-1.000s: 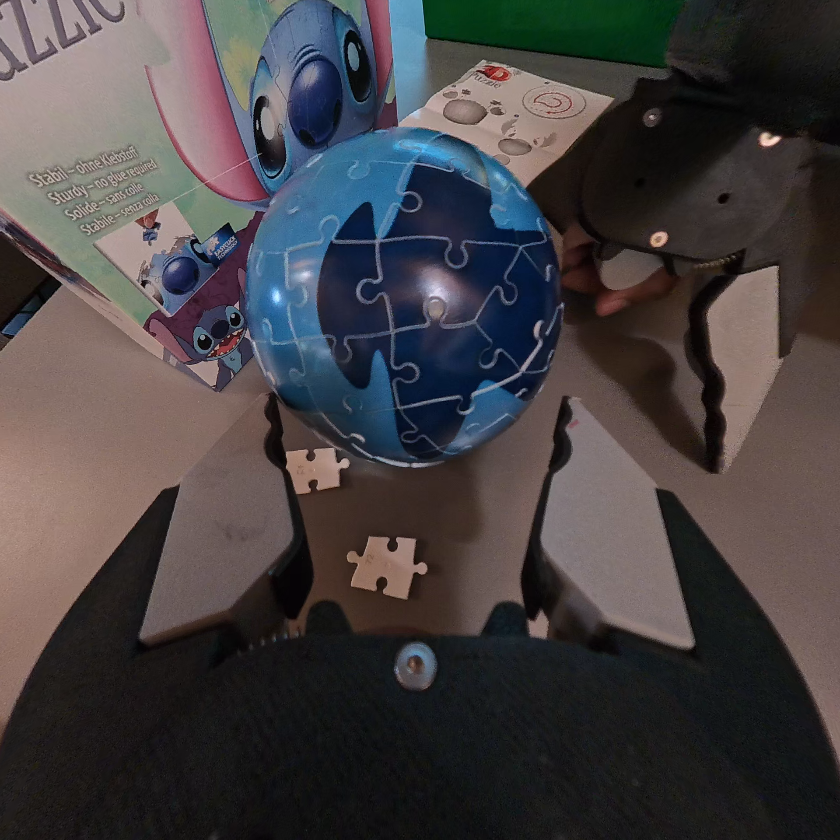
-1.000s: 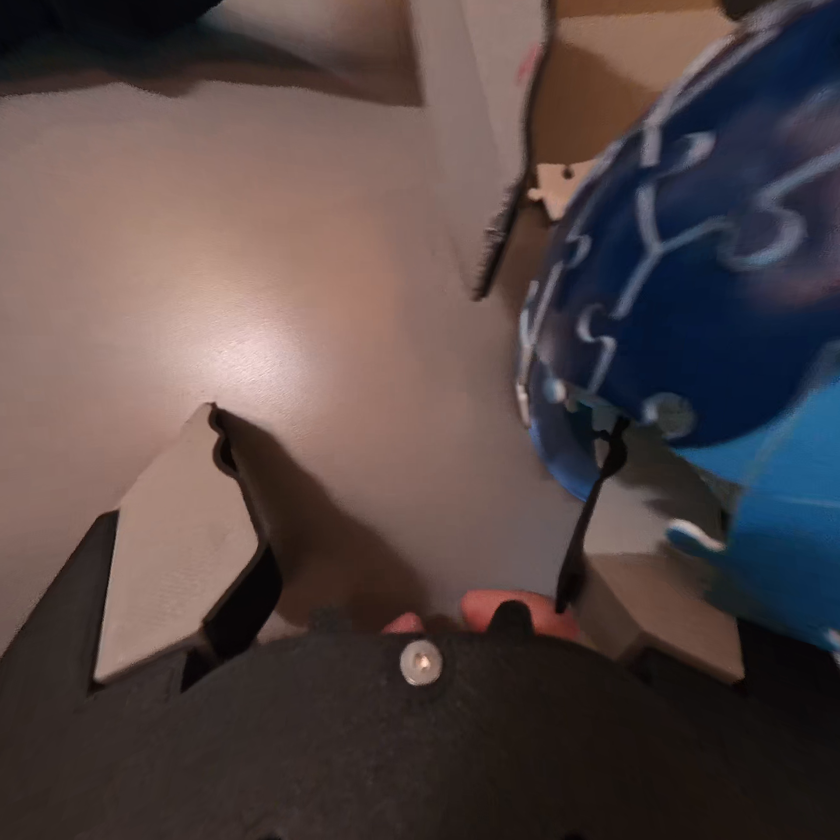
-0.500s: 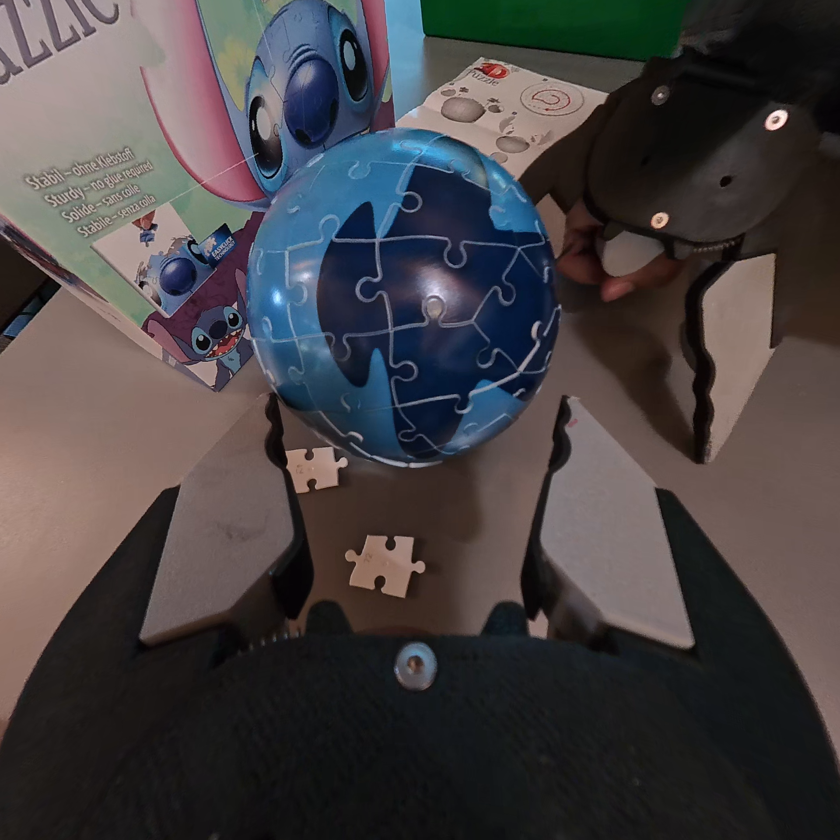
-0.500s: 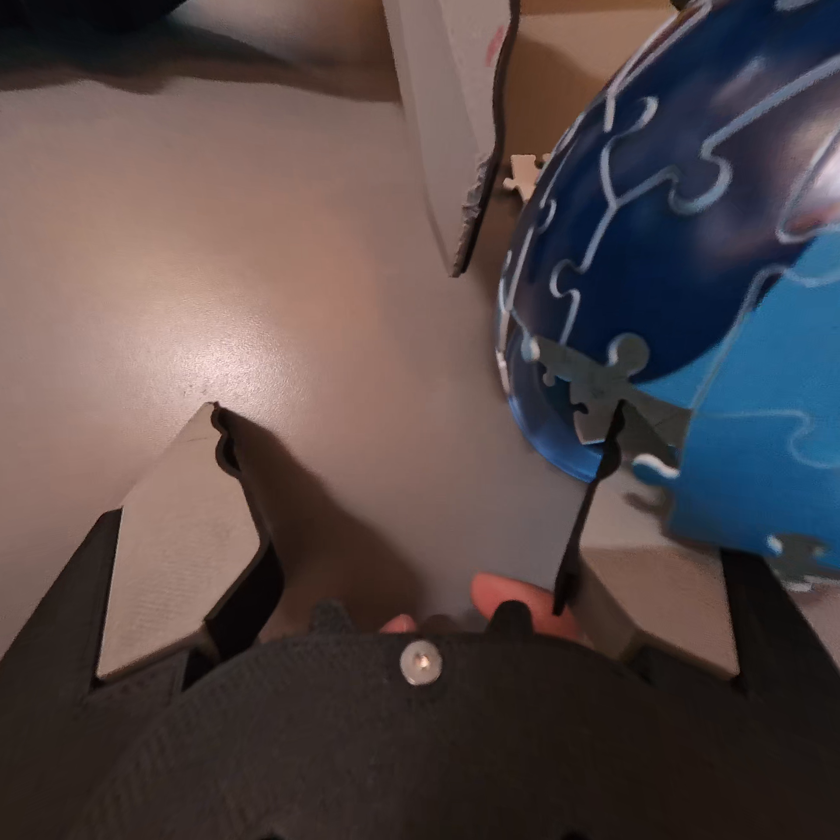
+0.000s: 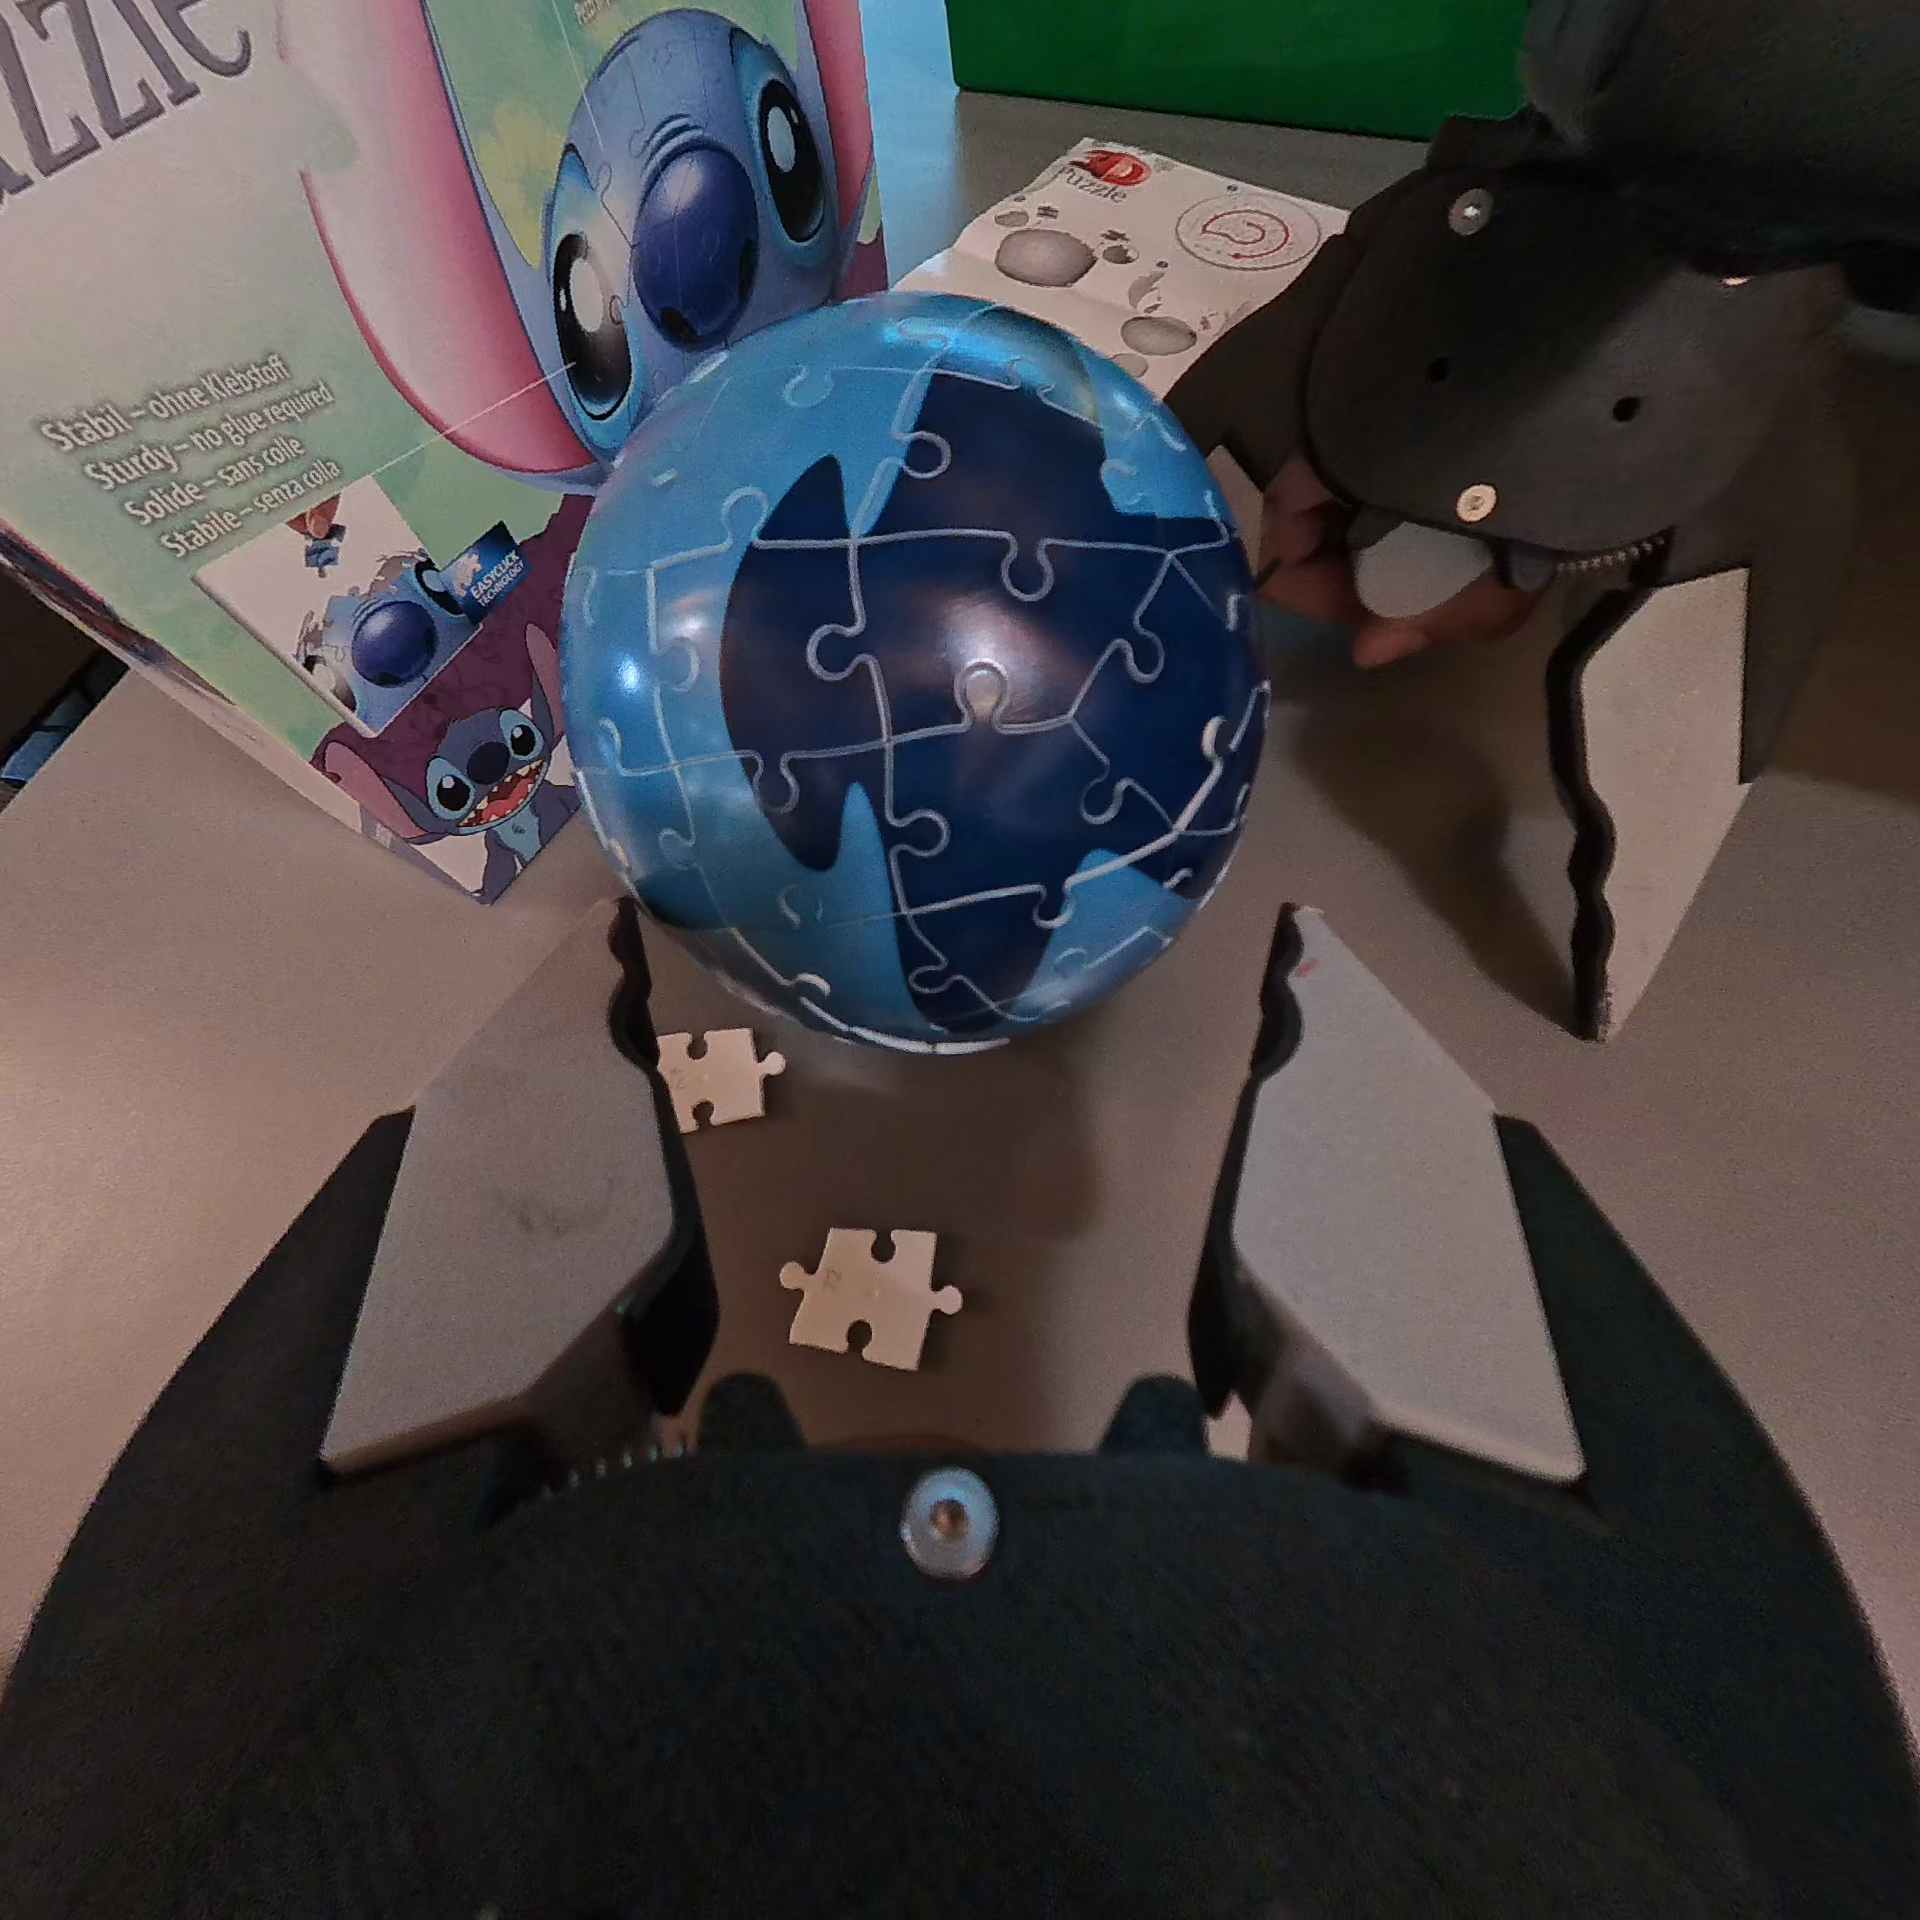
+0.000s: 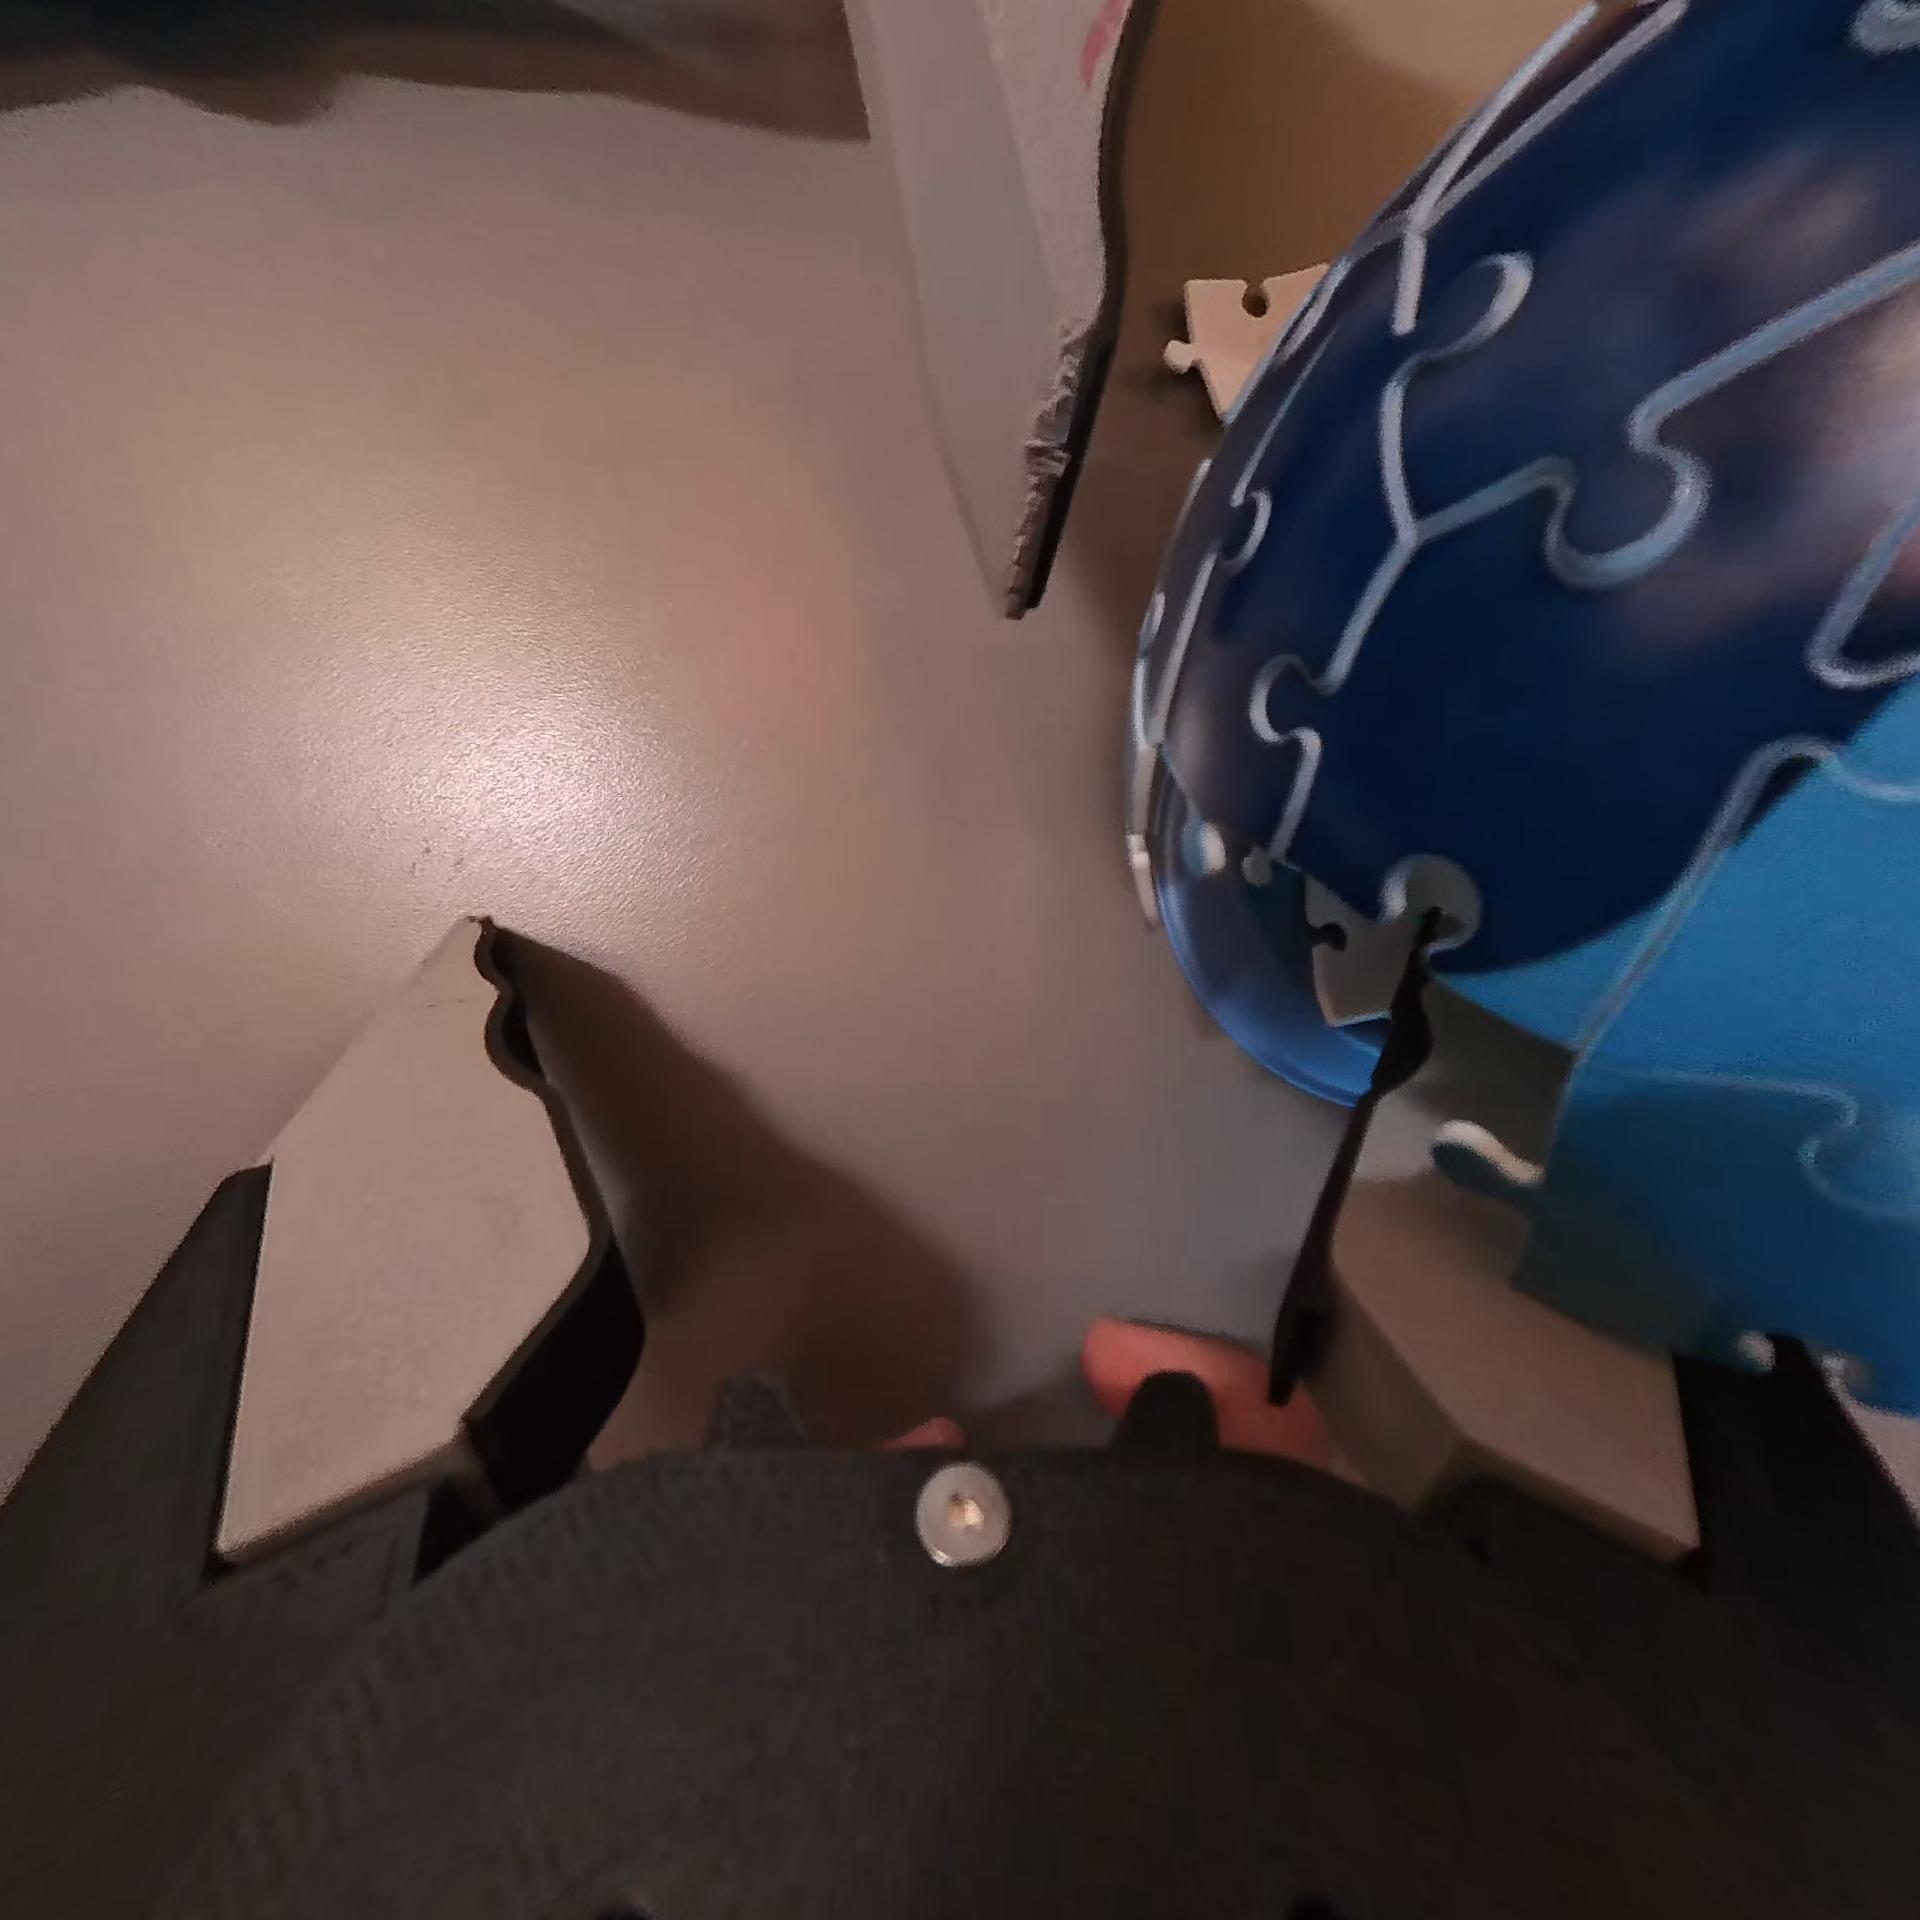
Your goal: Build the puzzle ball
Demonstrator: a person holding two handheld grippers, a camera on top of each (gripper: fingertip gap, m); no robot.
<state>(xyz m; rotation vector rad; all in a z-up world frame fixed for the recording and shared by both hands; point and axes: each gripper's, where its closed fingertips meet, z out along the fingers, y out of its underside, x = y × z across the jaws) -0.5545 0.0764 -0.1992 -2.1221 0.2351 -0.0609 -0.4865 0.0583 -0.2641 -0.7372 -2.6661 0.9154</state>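
Observation:
The blue puzzle ball (image 5: 914, 675) stands on the grey table (image 5: 208, 1039), mostly assembled. My left gripper (image 5: 956, 920) is open and empty just in front of it. Two loose white pieces lie face down, one by my left finger (image 5: 717, 1075) and one between the fingers (image 5: 873, 1309). My right gripper (image 6: 951, 925) is open at the ball's right side (image 6: 1558, 623). Its right fingertip (image 6: 1413, 966) meets a grey piece-shaped spot (image 6: 1351, 966) at the ball's lower edge. The right gripper also shows in the left wrist view (image 5: 1610, 831), with a hand (image 5: 1403, 603) on it.
The puzzle box (image 5: 260, 416) stands close behind the ball on the left. A folded instruction sheet (image 5: 1143, 239) lies behind it, and a green box (image 5: 1195, 52) stands at the back. My left gripper's finger (image 6: 1018, 312) and a loose piece (image 6: 1226, 322) show in the right wrist view.
My right gripper has shifted a little at the ball's right side, bringing the ball's lower edge to its right fingertip. The ball, loose pieces and left gripper have stayed put.

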